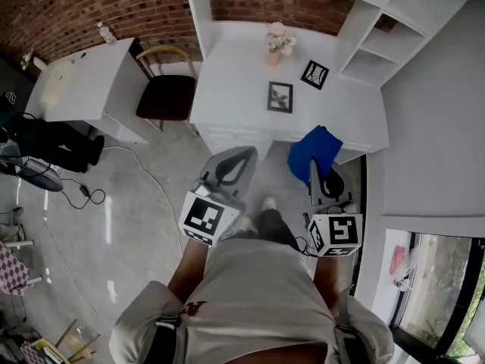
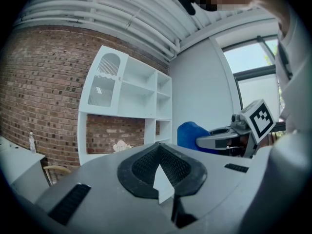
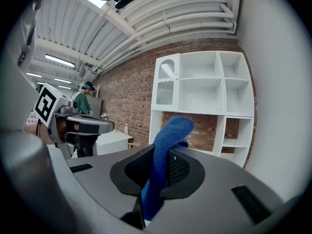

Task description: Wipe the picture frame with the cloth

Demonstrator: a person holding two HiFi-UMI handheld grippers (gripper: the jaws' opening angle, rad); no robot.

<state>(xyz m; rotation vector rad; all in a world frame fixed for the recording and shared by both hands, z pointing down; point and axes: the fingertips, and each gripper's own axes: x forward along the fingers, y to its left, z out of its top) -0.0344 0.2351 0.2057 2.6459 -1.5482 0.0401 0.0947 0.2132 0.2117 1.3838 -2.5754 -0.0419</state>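
Observation:
A black picture frame [image 1: 280,97] stands on the white desk [image 1: 227,89], and a second frame [image 1: 314,74] stands behind it to the right. My right gripper [image 1: 317,171] is shut on a blue cloth [image 1: 314,149], held in the air before the desk's front edge. The cloth [image 3: 165,150] rises folded from between that gripper's [image 3: 156,179] closed jaws. My left gripper [image 1: 244,155] hovers at the same height to the left, its jaws shut with nothing visibly held [image 2: 163,174]. Both grippers are short of the frames. The left gripper view also shows the cloth [image 2: 190,133].
A vase of pale flowers [image 1: 277,42] stands behind the frames. White shelves [image 1: 394,21] rise at the desk's right. A dark-seated chair [image 1: 168,93] and another white table [image 1: 83,82] are to the left. Cables [image 1: 83,194] lie on the floor. A person [image 3: 84,100] stands far off.

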